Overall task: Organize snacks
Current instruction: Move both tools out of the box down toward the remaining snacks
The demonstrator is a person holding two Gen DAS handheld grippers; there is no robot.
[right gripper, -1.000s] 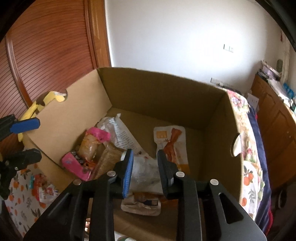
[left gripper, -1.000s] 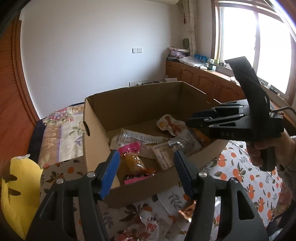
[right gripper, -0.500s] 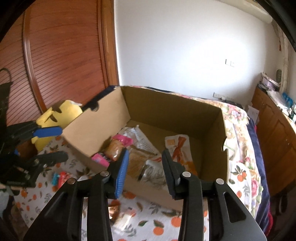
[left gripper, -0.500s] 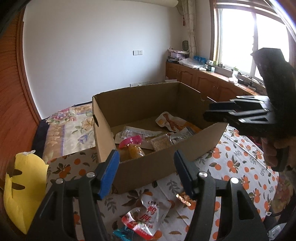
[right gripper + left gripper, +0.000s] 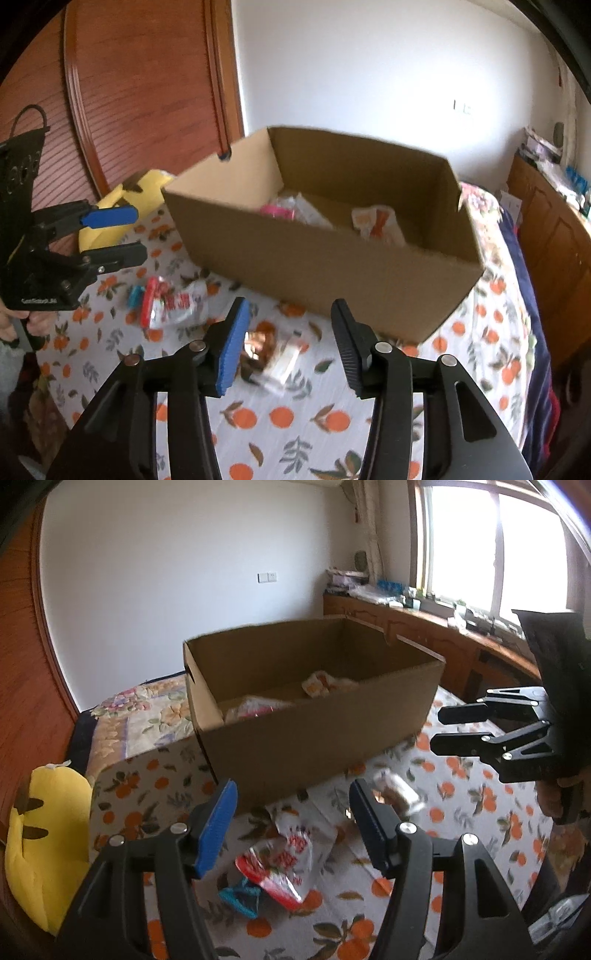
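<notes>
An open cardboard box (image 5: 317, 734) (image 5: 332, 266) holds several snack packets, among them a white and orange one (image 5: 376, 221) and a pink one (image 5: 277, 212). On the orange-print cloth in front of it lie a red and white packet (image 5: 284, 860) (image 5: 173, 304), a small teal packet (image 5: 240, 891) and a clear packet with brown pieces (image 5: 395, 794) (image 5: 273, 350). My left gripper (image 5: 291, 823) is open and empty above the red packet. My right gripper (image 5: 288, 339) is open and empty above the clear packet.
The cloth (image 5: 332, 424) covers a bed. A yellow plush (image 5: 44, 842) lies at the left edge, by a wooden door (image 5: 147, 92). A wooden cabinet with clutter (image 5: 424, 627) runs under the window on the right.
Both grippers have pulled back and down from over the box to the cloth in front of it. The right gripper's jaws have opened wider. The loose packets have come into view.
</notes>
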